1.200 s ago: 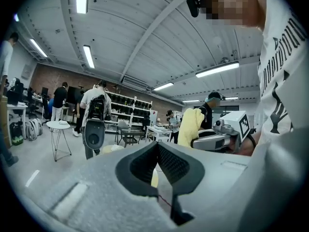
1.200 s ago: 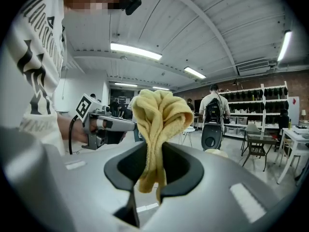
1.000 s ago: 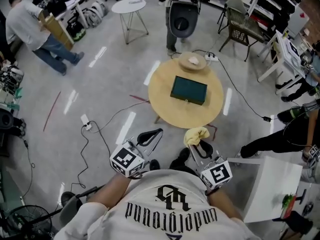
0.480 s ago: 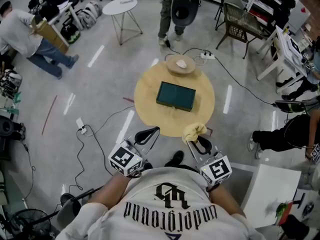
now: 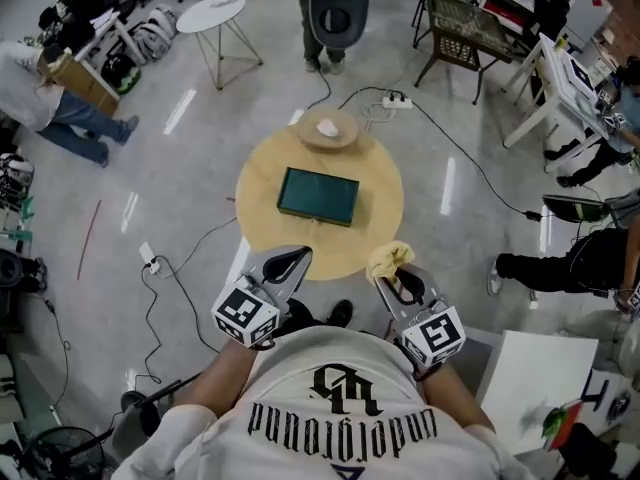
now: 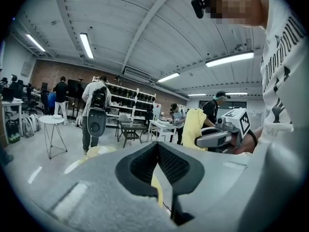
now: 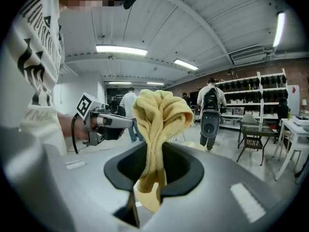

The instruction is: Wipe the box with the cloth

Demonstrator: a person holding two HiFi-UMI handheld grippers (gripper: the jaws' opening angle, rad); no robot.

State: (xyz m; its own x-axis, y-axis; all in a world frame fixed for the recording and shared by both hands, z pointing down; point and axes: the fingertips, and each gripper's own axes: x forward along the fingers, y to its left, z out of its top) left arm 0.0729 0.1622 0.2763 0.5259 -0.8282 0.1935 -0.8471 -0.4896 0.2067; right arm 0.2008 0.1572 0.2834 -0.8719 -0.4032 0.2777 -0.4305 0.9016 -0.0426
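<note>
**Get the cloth, not the jaws, onto the lid**

The left gripper (image 5: pixel 289 261) is fully closed with nothing in it, and it hangs at the near edge of the table (image 5: pixel 385 203). My guess is that its best use is to pin a near corner of the box so the wipe does not push it around.

The box (image 5: pixel 318 196) is dark green and lies flat mid-table. It is ahead of both grippers and touches neither. A bowl (image 5: pixel 328 128) sits at the far rim, so strokes towards it probably ought to stop short.

The right gripper (image 5: pixel 394 280) is clamped on the cloth (image 5: pixel 390 259), a yellow wad bunched up past the jaw tips. For a good wipe, it likely needs to reach forward and tip down until that wad alone meets the lid. Light, overlapping passes should then cover the whole top.
</note>
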